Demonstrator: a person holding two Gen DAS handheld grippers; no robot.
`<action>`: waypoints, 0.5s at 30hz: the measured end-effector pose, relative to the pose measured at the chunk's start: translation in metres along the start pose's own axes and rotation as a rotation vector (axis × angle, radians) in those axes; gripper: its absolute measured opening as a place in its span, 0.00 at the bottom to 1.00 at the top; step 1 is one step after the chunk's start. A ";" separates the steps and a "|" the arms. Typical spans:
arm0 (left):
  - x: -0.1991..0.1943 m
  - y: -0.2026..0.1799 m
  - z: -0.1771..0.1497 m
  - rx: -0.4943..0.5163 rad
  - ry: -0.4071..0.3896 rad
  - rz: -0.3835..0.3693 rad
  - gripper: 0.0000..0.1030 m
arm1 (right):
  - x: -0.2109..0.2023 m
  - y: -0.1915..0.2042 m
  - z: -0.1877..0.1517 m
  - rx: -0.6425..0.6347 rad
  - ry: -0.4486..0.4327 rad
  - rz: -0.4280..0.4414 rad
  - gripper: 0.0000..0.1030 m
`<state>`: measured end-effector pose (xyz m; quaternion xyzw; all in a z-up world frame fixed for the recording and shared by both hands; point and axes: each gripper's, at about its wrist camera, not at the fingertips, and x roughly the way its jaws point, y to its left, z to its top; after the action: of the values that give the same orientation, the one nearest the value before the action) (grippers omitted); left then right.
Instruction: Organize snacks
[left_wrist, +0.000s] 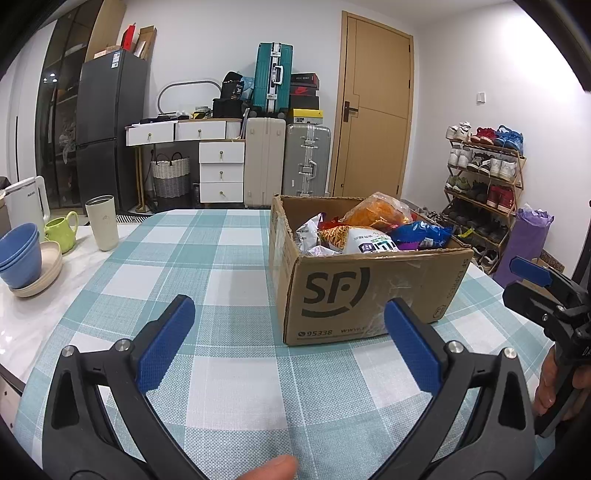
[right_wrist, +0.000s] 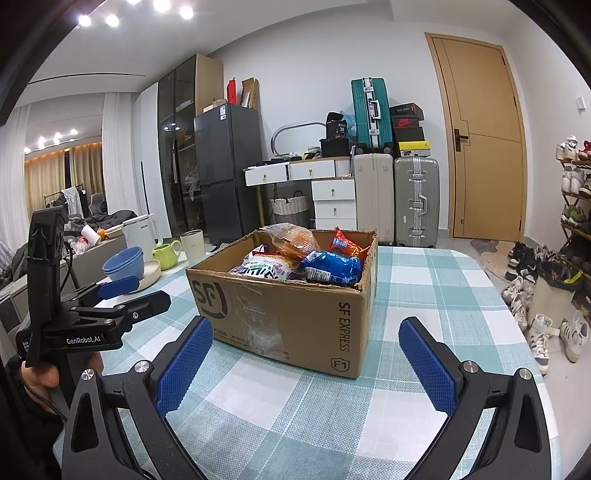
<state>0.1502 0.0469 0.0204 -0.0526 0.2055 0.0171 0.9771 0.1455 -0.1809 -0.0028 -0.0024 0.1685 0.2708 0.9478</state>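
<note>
**Left wrist view: snacks sit in box, both grippers empty**

Left wrist view and right wrist view agree on layout. Table with teal-and-white checked cloth (left_wrist: 229, 258) carries a brown corrugated cardboard shipping box printed "SF" (left_wrist: 369, 291), top open, flaps torn off ragged. Cloth around the box shows no loose packets.

Snacks all lie inside the box, heaped above the rim: clear bag of orange puffs (left_wrist: 376, 212) on top, white-and-orange noodle-style packet (left_wrist: 362, 240), blue foil packet (left_wrist: 421, 232), red foil packet (right_wrist: 341, 242) at the far wall. That fits either snacks already packed away or a box waiting to be emptied; one moment does not settle which.

Left gripper (left_wrist: 288, 339) has blue pads wide apart, nothing between them, low over the cloth short of the box. Right gripper (right_wrist: 304, 363) likewise spread and empty, facing the box's near corner. Each hand shows only at the handle.

Far left of table, clear of the box: white tumbler (left_wrist: 102, 221), stacked blue bowls on cream plates (left_wrist: 20, 260), green mug (left_wrist: 61, 229).

Risks, as judgement:
- Heap sits proud of the rim; nudging the top bag could slide it out onto the cloth.
- Puff bag is air-filled; a hard pinch would crush contents or burst the bag.
- Foil is slick; an edge grip may slip.
- Box looks light; a sideways push could drag the cloth.
</note>
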 end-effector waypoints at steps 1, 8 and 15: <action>0.000 0.000 0.000 0.000 0.001 -0.001 0.99 | 0.000 0.000 0.000 0.000 0.000 0.000 0.99; 0.001 0.000 0.001 -0.004 0.002 0.000 0.99 | 0.000 0.000 0.000 -0.001 0.000 0.000 0.99; 0.001 0.001 0.000 -0.003 0.001 0.001 0.99 | 0.000 0.000 0.000 0.000 0.000 -0.001 0.99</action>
<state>0.1512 0.0478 0.0203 -0.0538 0.2058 0.0179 0.9770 0.1453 -0.1806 -0.0030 -0.0023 0.1686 0.2703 0.9479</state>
